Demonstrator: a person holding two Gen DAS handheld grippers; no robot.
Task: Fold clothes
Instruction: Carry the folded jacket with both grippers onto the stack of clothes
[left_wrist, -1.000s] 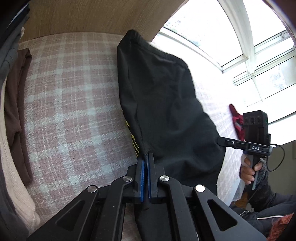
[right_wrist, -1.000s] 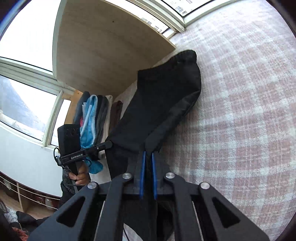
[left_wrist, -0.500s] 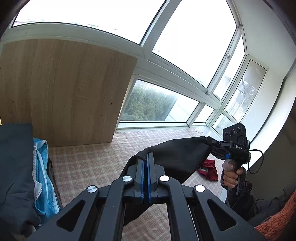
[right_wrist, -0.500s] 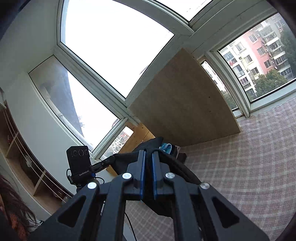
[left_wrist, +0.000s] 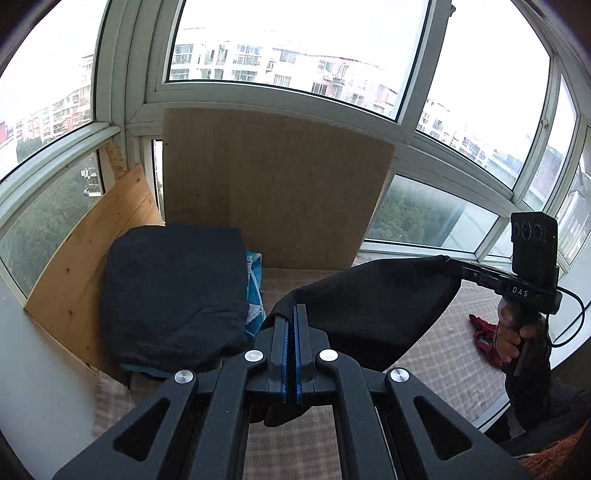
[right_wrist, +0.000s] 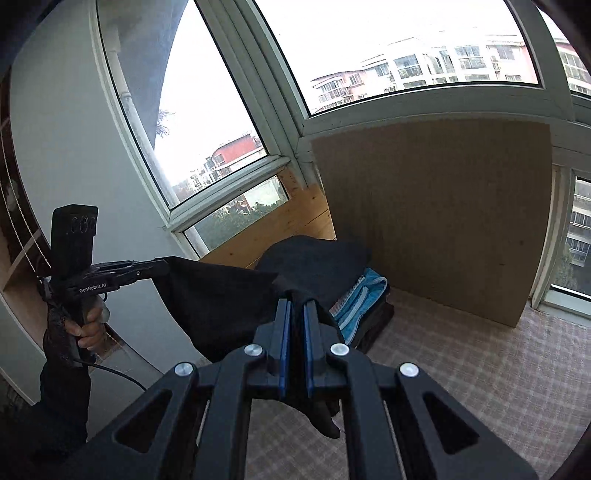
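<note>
A black garment (left_wrist: 373, 299) hangs stretched between my two grippers, held up above the checked surface (left_wrist: 436, 365). My left gripper (left_wrist: 294, 314) is shut on one corner of it. My right gripper (right_wrist: 294, 308) is shut on the other corner, and the cloth (right_wrist: 214, 299) sags between them. In the left wrist view the right gripper (left_wrist: 452, 263) shows at the far right, in the right wrist view the left gripper (right_wrist: 162, 264) shows at the left.
A stack of folded clothes (left_wrist: 173, 291), dark on top with a blue piece (right_wrist: 360, 299), sits in the corner against wooden boards (left_wrist: 273, 192). A red cloth (left_wrist: 482, 332) lies on the checked surface at the right. Windows surround the area.
Both grippers have lifted the black garment off the checked surface and tilted up; it now hangs in the air between them, level with the stack of clothes.
</note>
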